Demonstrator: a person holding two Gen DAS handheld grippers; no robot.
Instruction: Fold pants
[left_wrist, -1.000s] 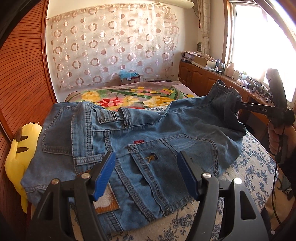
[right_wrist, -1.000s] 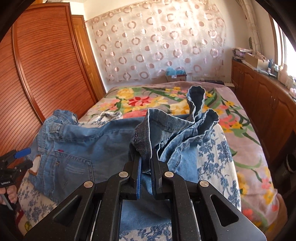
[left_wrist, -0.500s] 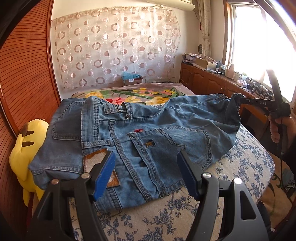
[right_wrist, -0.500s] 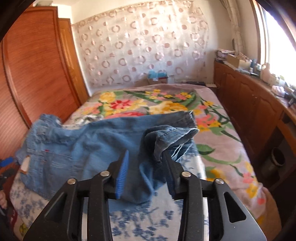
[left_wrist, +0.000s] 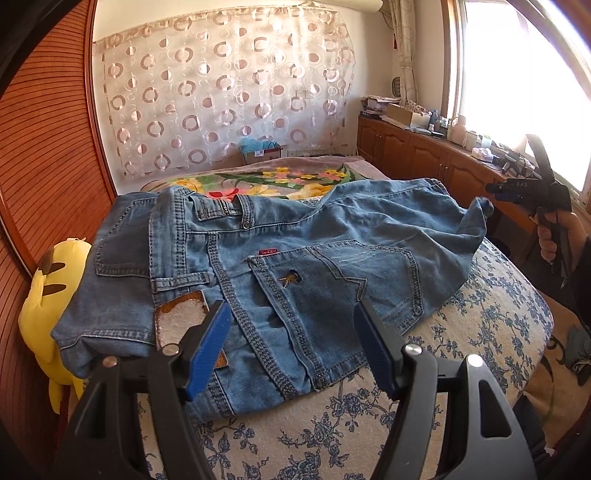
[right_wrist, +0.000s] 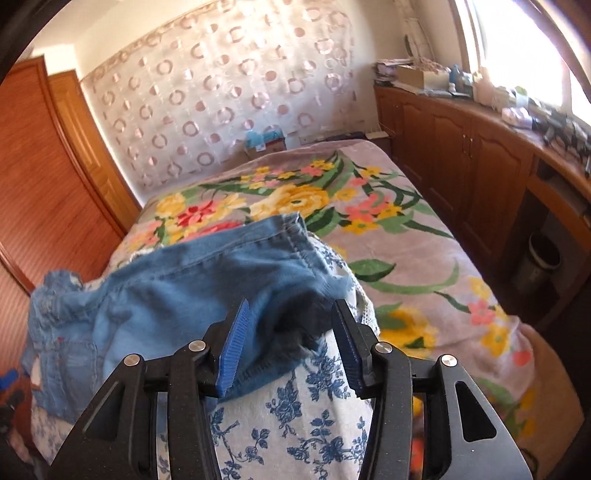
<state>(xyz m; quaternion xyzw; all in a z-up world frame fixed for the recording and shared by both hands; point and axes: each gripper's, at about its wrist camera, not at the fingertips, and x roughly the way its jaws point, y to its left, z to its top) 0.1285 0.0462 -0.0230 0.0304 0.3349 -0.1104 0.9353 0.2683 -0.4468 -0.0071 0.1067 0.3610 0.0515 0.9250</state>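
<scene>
Blue denim pants (left_wrist: 295, 258) lie folded across a cushion with a white and blue flower cover (left_wrist: 480, 325), back pockets and leather patch facing up. My left gripper (left_wrist: 291, 343) hovers open over the waist end near the front edge, its pads clear of the cloth. In the right wrist view the leg end of the pants (right_wrist: 207, 280) rests on the cushion (right_wrist: 303, 417). My right gripper (right_wrist: 291, 347) is just in front of that end, its jaws opening, with the hem lying below and between the blue pads (right_wrist: 232, 350) and no grip on it. From the left wrist view the right gripper (left_wrist: 498, 190) is off the pants' right end, held by a hand (left_wrist: 550, 236).
A yellow plush toy (left_wrist: 48, 295) is wedged between cushion and wooden wardrobe doors (left_wrist: 48, 147) on the left. Behind lies a flowered bedspread (right_wrist: 388, 229). Wooden cabinets (right_wrist: 461, 147) with clutter on top run along the right under the window. A bin (right_wrist: 539, 258) stands beside the bed.
My right gripper let go of the pants' leg end and drew back to the right; the lifted leg now lies flat on the cushion. The left gripper stayed open, barely shifting.
</scene>
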